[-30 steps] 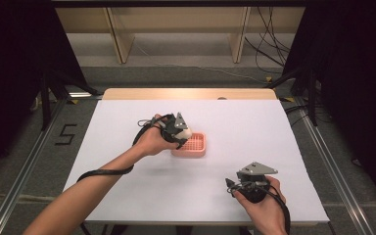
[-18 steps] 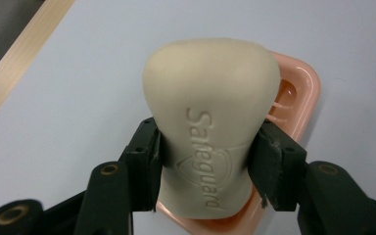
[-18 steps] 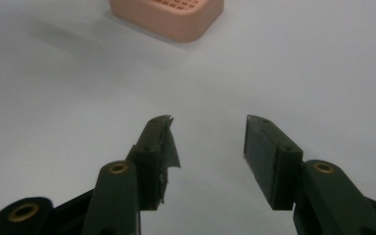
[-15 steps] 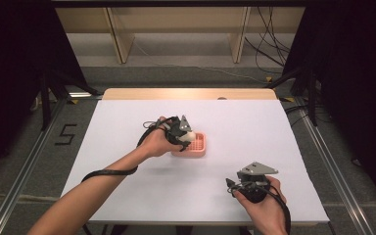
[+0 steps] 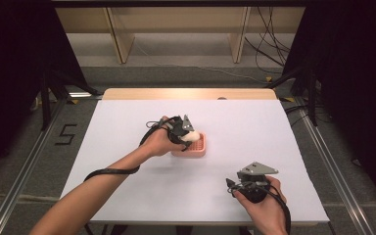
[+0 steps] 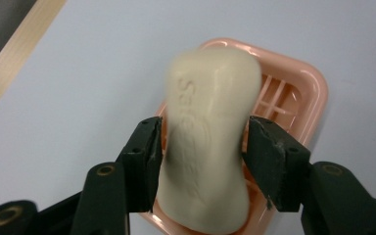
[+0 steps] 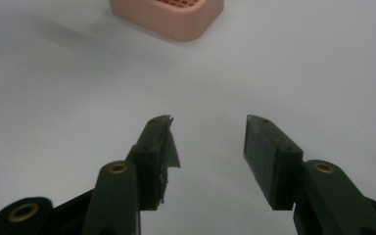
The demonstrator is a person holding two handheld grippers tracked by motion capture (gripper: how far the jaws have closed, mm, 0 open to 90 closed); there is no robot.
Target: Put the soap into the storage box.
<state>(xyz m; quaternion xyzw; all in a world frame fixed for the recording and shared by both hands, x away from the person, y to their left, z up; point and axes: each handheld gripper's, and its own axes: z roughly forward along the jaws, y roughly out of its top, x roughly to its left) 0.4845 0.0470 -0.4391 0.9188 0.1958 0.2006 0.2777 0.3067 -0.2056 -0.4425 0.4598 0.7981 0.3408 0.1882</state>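
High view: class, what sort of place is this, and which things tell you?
Probably a lab or recording workspace, not a home. A white table stands between dark curtains, with bare shelving and loose cables behind it, and metal rails run along the floor.

The soap bar (image 6: 208, 142) is smeared with blur in the left gripper view, its embossed lettering unreadable, and its near end runs off the frame at six o'clock. It covers most of the pink soap dish (image 6: 303, 98). In the right gripper view that dish is clipped at twelve o'clock, far rim gone.
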